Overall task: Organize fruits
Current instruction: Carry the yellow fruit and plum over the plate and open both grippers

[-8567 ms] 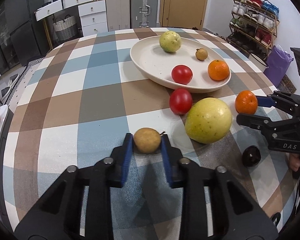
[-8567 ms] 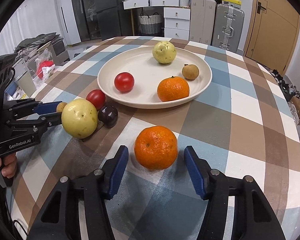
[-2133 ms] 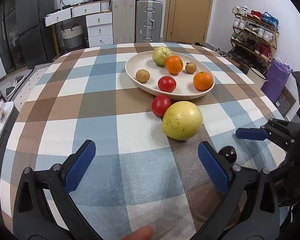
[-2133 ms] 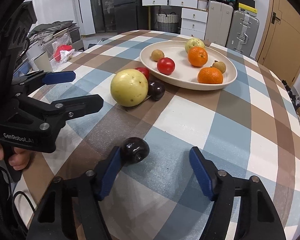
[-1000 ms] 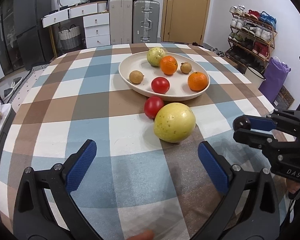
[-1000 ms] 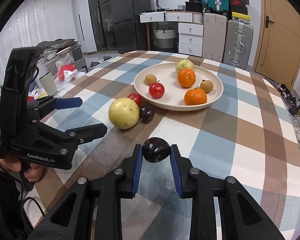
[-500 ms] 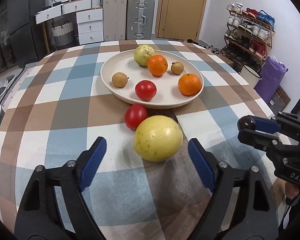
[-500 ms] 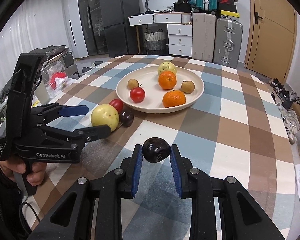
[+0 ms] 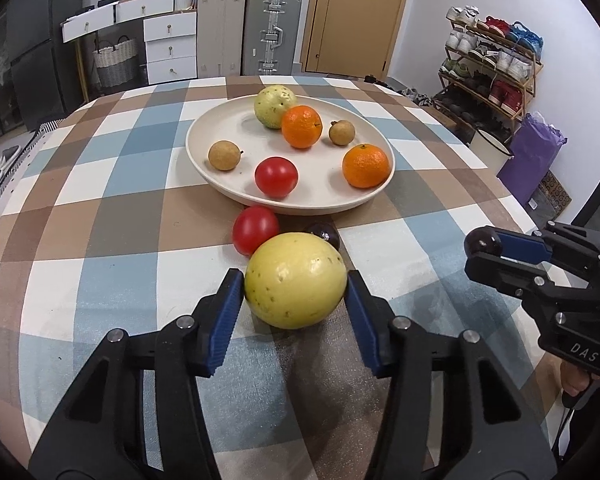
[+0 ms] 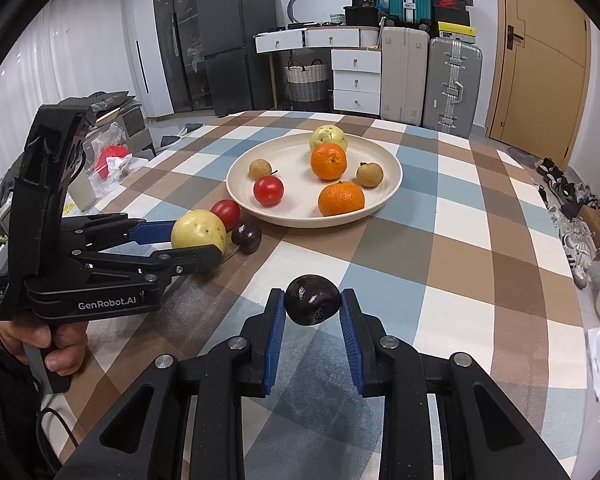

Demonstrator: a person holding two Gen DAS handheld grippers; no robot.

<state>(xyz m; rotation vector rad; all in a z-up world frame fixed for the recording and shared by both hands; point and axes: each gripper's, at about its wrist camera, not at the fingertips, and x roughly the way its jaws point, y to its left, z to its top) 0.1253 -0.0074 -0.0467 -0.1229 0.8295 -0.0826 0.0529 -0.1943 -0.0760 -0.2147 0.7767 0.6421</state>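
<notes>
Since before: left claw (image 9: 295,295) just closed around yellow fruit (image 9: 296,280) on tabletop (image 9: 100,216), pads touching. Right claw (image 10: 313,307) gripping dark plum (image 10: 313,299), lifted.

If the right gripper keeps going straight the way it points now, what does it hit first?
Probably the checked tablecloth just ahead: the right gripper, shut on a dark plum, points downward short of the plate. No fruit lies between, though depth is uncertain.

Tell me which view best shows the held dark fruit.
The right wrist view: the dark fruit sits centred between the right gripper pads. The left wrist view shows only a sliver of it at that gripper's tip.
</notes>
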